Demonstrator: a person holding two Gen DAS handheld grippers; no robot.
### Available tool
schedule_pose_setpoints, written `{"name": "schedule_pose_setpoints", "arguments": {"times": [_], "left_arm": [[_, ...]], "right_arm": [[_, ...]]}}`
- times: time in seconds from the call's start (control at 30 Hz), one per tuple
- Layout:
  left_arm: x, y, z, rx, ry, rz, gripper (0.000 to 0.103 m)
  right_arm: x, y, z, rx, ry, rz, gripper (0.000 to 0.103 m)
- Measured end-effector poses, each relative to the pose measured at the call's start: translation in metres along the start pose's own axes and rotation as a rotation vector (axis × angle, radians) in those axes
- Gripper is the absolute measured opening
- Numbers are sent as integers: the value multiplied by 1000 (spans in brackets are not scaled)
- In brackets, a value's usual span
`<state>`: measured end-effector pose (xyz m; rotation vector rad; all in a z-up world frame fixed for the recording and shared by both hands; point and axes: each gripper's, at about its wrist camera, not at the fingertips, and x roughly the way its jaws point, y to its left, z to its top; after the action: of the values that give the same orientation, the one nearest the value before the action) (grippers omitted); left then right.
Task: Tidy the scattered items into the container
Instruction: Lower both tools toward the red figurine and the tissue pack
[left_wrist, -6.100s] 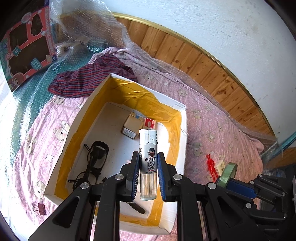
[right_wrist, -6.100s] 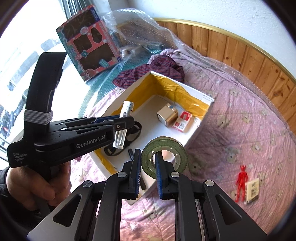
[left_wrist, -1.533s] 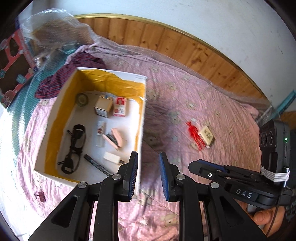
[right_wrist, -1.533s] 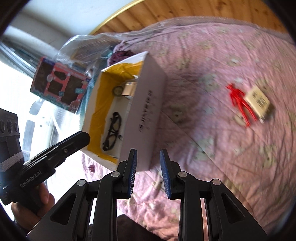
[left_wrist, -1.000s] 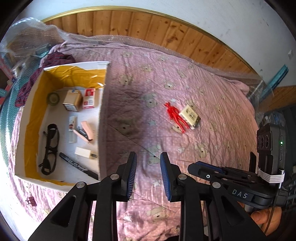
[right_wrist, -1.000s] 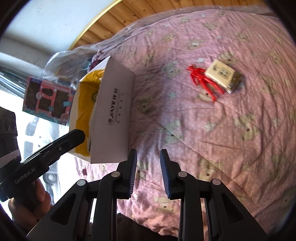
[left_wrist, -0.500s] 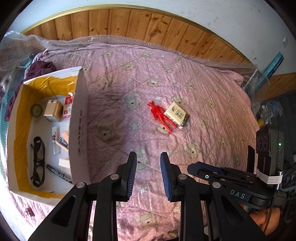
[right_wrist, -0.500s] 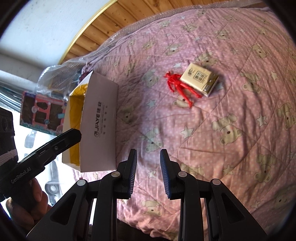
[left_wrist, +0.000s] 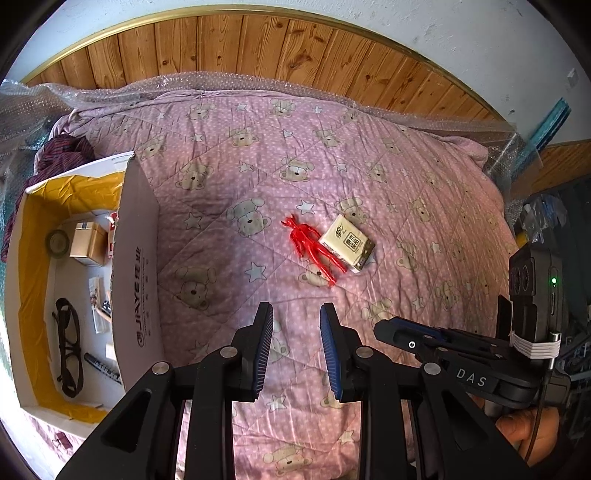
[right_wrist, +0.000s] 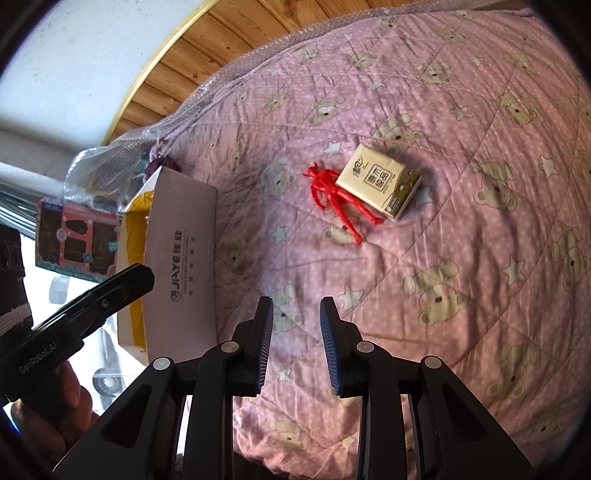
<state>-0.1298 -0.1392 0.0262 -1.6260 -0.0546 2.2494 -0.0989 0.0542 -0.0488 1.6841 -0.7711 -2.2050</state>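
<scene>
While both grippers hover over the bed (left_wrist: 406, 206), neither holds anything: left gripper (left_wrist: 296, 349) jaws are parted and empty, right gripper (right_wrist: 296, 347) jaws likewise parted and empty. Red figure (left_wrist: 312, 249) lies flat on the pink bear-print quilt, touching the tissue pack (left_wrist: 347, 243) on its right; in the right wrist view the figure (right_wrist: 338, 199) partly tucks against the pack (right_wrist: 380, 181). Both sit ahead of the jaws, apart from them. Box (left_wrist: 136, 258), white outside with yellow lining, stands on the bed at left, well apart from figure and pack. Inside it: glasses (left_wrist: 68, 350), tape roll (left_wrist: 57, 242), small carton (left_wrist: 86, 243), a pen (left_wrist: 101, 367), a few other small bits too hidden by the near wall to name. Striped cloth (left_wrist: 62, 155) is bunched behind the box. Right gripper body shows at lower right of the left view, a hand (left_wrist: 524, 432) under it; left gripper body and a hand (right_wrist: 48, 413) show at lower left of the right view. Wood panelling (left_wrist: 258, 48) runs behind the bed.
</scene>
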Motion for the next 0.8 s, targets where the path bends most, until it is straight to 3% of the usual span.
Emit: {"name": "schedule_pose_setpoints", "arguments": {"times": [0.63, 0.8], "left_arm": [[77, 15, 37, -64, 146, -35, 34], [100, 15, 43, -71, 190, -48, 34]], "right_arm": [[43, -35, 61, 22, 44, -96, 35], [54, -43, 74, -10, 52, -178, 36]]}}
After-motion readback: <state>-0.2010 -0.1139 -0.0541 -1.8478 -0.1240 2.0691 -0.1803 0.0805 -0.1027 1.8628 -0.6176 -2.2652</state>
